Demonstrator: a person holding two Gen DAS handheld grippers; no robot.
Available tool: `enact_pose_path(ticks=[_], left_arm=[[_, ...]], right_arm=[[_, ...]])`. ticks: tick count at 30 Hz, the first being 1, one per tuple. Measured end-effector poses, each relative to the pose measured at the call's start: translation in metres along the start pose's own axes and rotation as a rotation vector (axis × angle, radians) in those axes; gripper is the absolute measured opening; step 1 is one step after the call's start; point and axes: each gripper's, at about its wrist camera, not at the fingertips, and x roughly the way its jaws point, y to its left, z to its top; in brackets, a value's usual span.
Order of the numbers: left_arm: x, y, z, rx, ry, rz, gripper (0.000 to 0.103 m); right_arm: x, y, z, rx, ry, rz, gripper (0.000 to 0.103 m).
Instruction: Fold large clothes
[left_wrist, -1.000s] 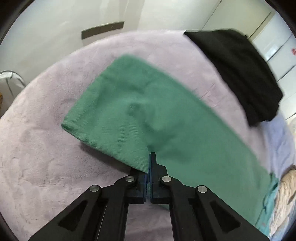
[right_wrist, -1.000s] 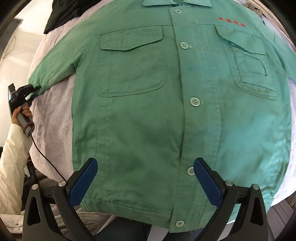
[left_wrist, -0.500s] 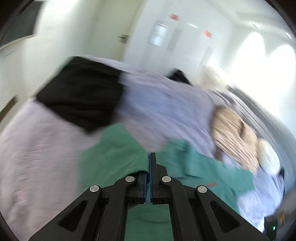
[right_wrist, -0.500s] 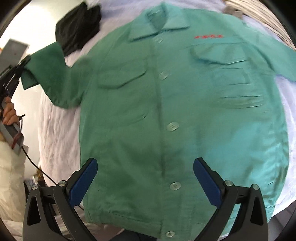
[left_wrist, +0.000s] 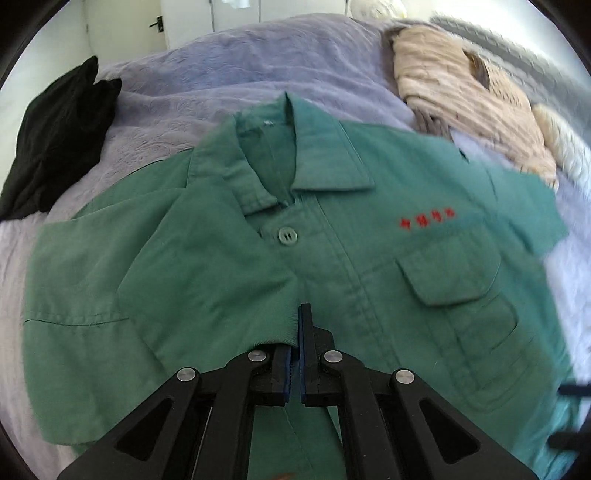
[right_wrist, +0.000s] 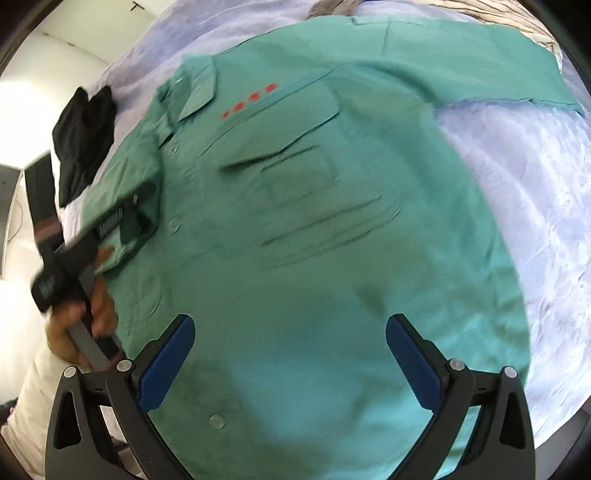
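A: Left wrist view first. What do you see?

B: The green jacket (left_wrist: 369, 258) lies front up on the lilac bedspread (left_wrist: 258, 66), collar away from the camera. One sleeve (left_wrist: 177, 280) is folded in across the chest, and the left gripper (left_wrist: 297, 332) has its cuff between its pads. The jaws have just been opening a little; the gap is only a slit and the cloth edge sits in it, so I read the grip as slackening but not yet let go.

A: Anything else around?

B: A black garment (left_wrist: 55, 144) lies at the far left and a beige knit (left_wrist: 472, 107) at the far right, both clear of the jacket.

A: And the right wrist view?

B: The right gripper (right_wrist: 290, 363) hovers over the hem area with its fingers wide apart, holding nothing. The other sleeve (right_wrist: 480, 62) lies stretched out on the bedspread. A hand (right_wrist: 88, 310) holds the left tool over the folded sleeve.

A: So how far along?

B: Early, I judge: one sleeve in; the second sleeve and the body folds remain. The cloth looks a stiff twill, buttoned, with flap pockets and red lettering (right_wrist: 249, 100).
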Motion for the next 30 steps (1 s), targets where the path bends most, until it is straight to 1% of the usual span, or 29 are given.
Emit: enact_pose_path(ticks=[1, 2, 3, 4, 6, 8, 10, 11, 12, 14, 15, 16, 18, 19, 20, 21, 22, 23, 24, 25, 26, 27, 28, 30], left_arm=[[-0.002, 0.001, -0.004, 0.008, 0.001, -0.006, 0.072], [-0.008, 0.002, -0.009, 0.008, -0.008, -0.007, 0.101], [-0.015, 0.001, -0.014, 0.012, -0.044, 0.01, 0.102], [-0.023, -0.001, -0.018, 0.04, -0.061, 0.017, 0.102], [-0.029, -0.001, -0.023, 0.061, -0.058, 0.04, 0.102], [-0.046, 0.012, -0.033, 0.026, -0.079, 0.064, 0.102], [-0.062, 0.034, -0.047, -0.039, -0.092, 0.121, 0.102], [-0.069, 0.047, -0.056, -0.075, -0.093, 0.162, 0.102], [-0.073, 0.061, -0.065, -0.107, -0.09, 0.216, 0.102], [-0.075, 0.09, -0.084, -0.168, -0.067, 0.35, 0.102], [-0.073, 0.106, -0.092, -0.202, -0.043, 0.406, 0.102], [-0.068, 0.123, -0.1, -0.243, -0.01, 0.446, 0.102], [-0.06, 0.146, -0.11, -0.315, 0.023, 0.484, 0.102], [-0.055, 0.158, -0.115, -0.357, 0.033, 0.506, 0.102], [-0.051, 0.164, -0.117, -0.379, 0.035, 0.518, 0.102], [-0.048, 0.169, -0.119, -0.394, 0.032, 0.526, 0.102], [-0.045, 0.174, -0.121, -0.403, 0.026, 0.541, 0.102], [-0.041, 0.178, -0.123, -0.41, 0.024, 0.544, 0.102], [-0.038, 0.181, -0.122, -0.421, 0.027, 0.539, 0.102], [-0.037, 0.182, -0.124, -0.431, 0.023, 0.537, 0.102], [-0.037, 0.183, -0.125, -0.436, 0.011, 0.538, 0.102], [-0.036, 0.184, -0.126, -0.438, 0.006, 0.537, 0.102], [-0.034, 0.184, -0.128, -0.442, 0.004, 0.535, 0.102], [-0.034, 0.186, -0.129, -0.453, 0.002, 0.529, 0.102]], right_arm=[[0.0, -0.001, 0.006, -0.004, -0.013, -0.006, 0.103], [0.0, -0.003, 0.01, -0.01, -0.025, -0.009, 0.103], [0.0, -0.001, 0.017, -0.021, -0.038, -0.011, 0.103], [0.0, 0.003, 0.024, -0.037, -0.052, -0.011, 0.103], [0.003, 0.017, 0.039, -0.076, -0.076, -0.012, 0.103], [0.006, 0.038, 0.054, -0.129, -0.095, -0.002, 0.103], [0.009, 0.067, 0.067, -0.216, -0.114, 0.001, 0.103], [0.009, 0.081, 0.07, -0.262, -0.123, 0.002, 0.103], [0.014, 0.106, 0.075, -0.34, -0.136, 0.0, 0.103], [0.022, 0.138, 0.074, -0.457, -0.146, -0.017, 0.103], [0.032, 0.165, 0.074, -0.541, -0.147, -0.027, 0.103], [0.04, 0.181, 0.072, -0.588, -0.145, -0.025, 0.103], [0.064, 0.219, 0.067, -0.692, -0.143, -0.018, 0.103], [0.076, 0.231, 0.064, -0.72, -0.141, -0.028, 0.103], [0.095, 0.245, 0.061, -0.756, -0.132, -0.065, 0.103], [0.108, 0.253, 0.058, -0.779, -0.13, -0.113, 0.103], [0.126, 0.257, 0.055, -0.807, -0.131, -0.195, 0.101], [0.144, 0.26, 0.054, -0.835, -0.128, -0.297, 0.095], [0.155, 0.256, 0.057, -0.838, -0.117, -0.326, 0.072], [0.15, 0.251, 0.06, -0.805, -0.122, -0.279, 0.035], [0.14, 0.244, 0.067, -0.759, -0.149, -0.268, 0.019], [0.123, 0.233, 0.079, -0.698, -0.181, -0.239, 0.018], [0.11, 0.224, 0.088, -0.645, -0.193, -0.186, 0.016], [0.077, 0.187, 0.116, -0.493, -0.21, -0.03, 0.016]])
